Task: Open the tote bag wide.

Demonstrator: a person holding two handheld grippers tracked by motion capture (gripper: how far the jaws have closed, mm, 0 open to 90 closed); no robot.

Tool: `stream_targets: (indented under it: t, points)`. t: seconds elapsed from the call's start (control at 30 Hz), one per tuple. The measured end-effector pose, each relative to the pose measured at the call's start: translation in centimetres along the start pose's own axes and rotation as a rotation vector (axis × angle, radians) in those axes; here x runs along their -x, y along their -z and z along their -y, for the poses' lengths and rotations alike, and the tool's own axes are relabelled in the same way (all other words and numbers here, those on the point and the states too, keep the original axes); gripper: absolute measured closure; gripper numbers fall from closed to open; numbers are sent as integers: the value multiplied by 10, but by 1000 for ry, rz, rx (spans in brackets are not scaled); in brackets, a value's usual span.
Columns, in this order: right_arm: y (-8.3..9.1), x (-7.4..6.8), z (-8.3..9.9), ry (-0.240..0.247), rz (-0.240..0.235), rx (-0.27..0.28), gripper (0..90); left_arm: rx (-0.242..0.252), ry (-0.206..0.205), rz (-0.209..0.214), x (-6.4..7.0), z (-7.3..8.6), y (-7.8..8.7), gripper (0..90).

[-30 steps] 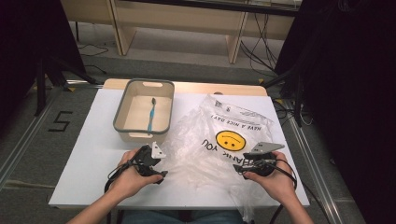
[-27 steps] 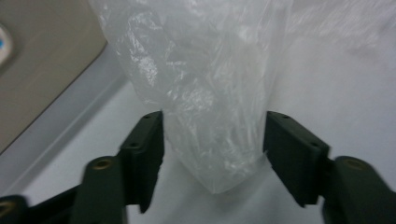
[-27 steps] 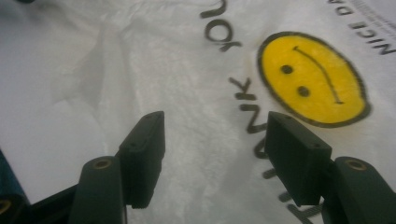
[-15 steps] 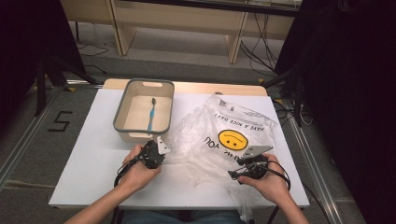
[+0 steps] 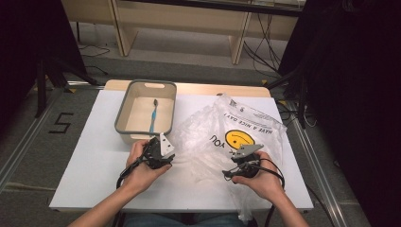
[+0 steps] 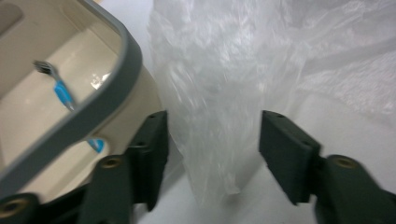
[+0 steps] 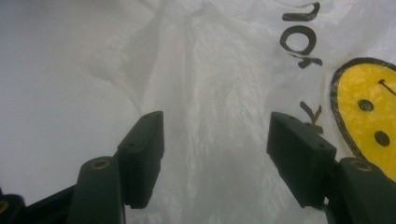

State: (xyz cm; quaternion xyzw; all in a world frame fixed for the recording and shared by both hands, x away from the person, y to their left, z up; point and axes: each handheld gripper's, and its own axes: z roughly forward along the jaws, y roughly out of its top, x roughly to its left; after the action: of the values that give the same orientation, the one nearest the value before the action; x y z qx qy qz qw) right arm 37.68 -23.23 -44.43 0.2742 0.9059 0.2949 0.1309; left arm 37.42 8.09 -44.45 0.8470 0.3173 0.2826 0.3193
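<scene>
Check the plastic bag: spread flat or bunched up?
Bunched and crumpled: the plastic bag lies in rumpled folds on the table, one fold standing between the left gripper's open jaws.

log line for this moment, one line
left gripper open, plastic bag fold between fingers | right gripper open over bag | toothbrush in bin

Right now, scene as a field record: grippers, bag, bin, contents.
left gripper: open, jaws either side of a bag fold, beside the bin
right gripper: open, over the bag near the smiley print
plastic bag: clear, crumpled, lying flat on the table
smiley print: yellow face, black lettering beside it
bin: grey rim, cream inside, left of the bag
toothbrush: blue, lying in the bin
table: white
</scene>
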Motion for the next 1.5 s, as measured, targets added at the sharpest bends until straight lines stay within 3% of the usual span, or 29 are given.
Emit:
stream_targets:
  t: [0.13,0.2,0.23,0.3,0.33,0.4,0.43,0.47,0.57,0.7,0.83,1.0,1.23,1.5]
  points:
    - [-8,-1,-6,8,-1,-9,374,55,17,50,9,-7,14,304]
    - [-12,-1,-7,4,2,-17,384,80,29,121,18,-11,17,332]
    - [-14,0,-8,2,2,-24,392,91,28,182,23,-14,17,371]
    - [-17,1,-7,-6,17,-33,439,88,27,253,32,-17,12,474]
    - [-17,1,-7,-6,17,-33,439,77,19,281,37,-18,8,474]
    - [-18,1,-7,-10,26,-36,483,53,10,314,45,-19,-2,538]
    - [-19,0,-6,5,41,-32,546,45,8,323,50,-19,-8,591]
    - [-19,0,-6,5,41,-32,546,27,-12,330,53,-19,-12,591]
    - [-21,-2,-6,15,58,-51,600,3,-50,335,62,-20,-23,628]
    - [-24,-3,-5,35,60,-73,670,-17,-80,309,66,-22,-30,668]
    - [-26,-1,-2,8,49,-79,802,-23,-92,300,68,-23,-35,729]
    - [-24,0,-2,-10,42,-66,866,-30,-101,294,72,-22,-43,749]
    - [-14,3,-5,-52,44,16,900,-46,-114,293,78,-20,-50,854]
    - [8,5,-20,-77,128,161,900,-45,-150,273,82,-19,-53,885]
